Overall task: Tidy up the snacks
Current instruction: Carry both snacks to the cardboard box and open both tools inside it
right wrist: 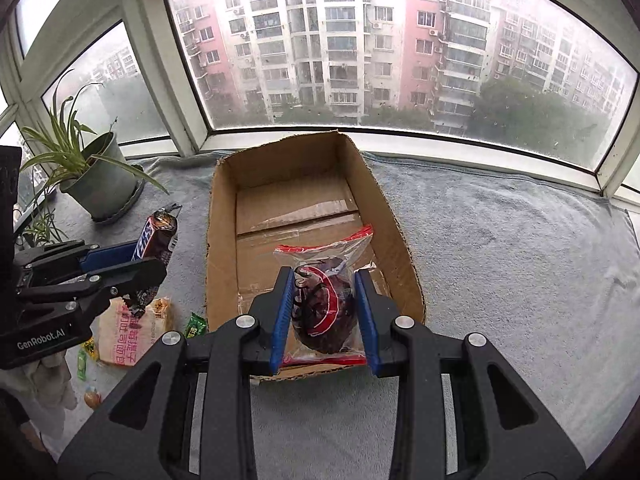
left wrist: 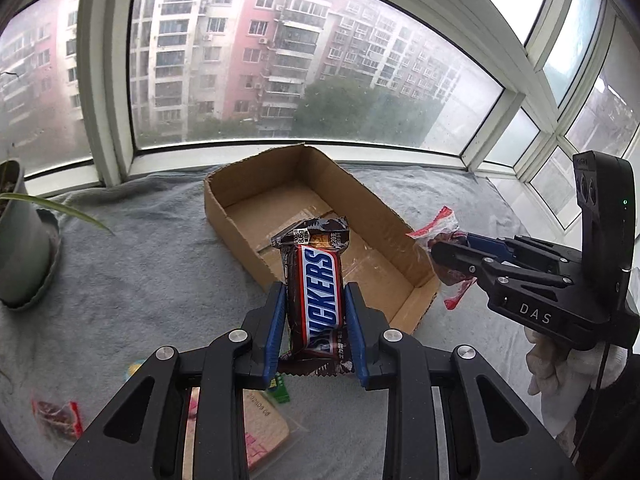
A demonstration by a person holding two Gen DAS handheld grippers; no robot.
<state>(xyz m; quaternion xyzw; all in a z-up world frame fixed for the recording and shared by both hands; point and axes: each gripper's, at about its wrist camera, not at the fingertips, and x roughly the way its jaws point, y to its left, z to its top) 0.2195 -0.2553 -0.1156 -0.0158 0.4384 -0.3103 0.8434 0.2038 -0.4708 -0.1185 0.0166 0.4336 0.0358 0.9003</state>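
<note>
An open cardboard box (left wrist: 372,204) (right wrist: 394,236) stands on a grey towel by the window. Its floor is bare. My left gripper (left wrist: 315,292) is shut on a Snickers bar (left wrist: 318,292), held upright over the towel near the box's front left edge; it also shows in the right wrist view (right wrist: 156,240). My right gripper (right wrist: 324,276) is shut on a clear, red-edged packet of a dark snack (right wrist: 326,308), held above the box's near end. In the left wrist view the right gripper (left wrist: 448,260) and its packet (left wrist: 436,228) are at the box's right wall.
A potted plant (right wrist: 100,176) (left wrist: 20,240) stands at the towel's left. Loose snacks lie left of the box: a beige packet with pink print (right wrist: 132,328) (left wrist: 260,432), small green sweets (right wrist: 196,326), a red packet (left wrist: 58,418). Window frames run behind the box.
</note>
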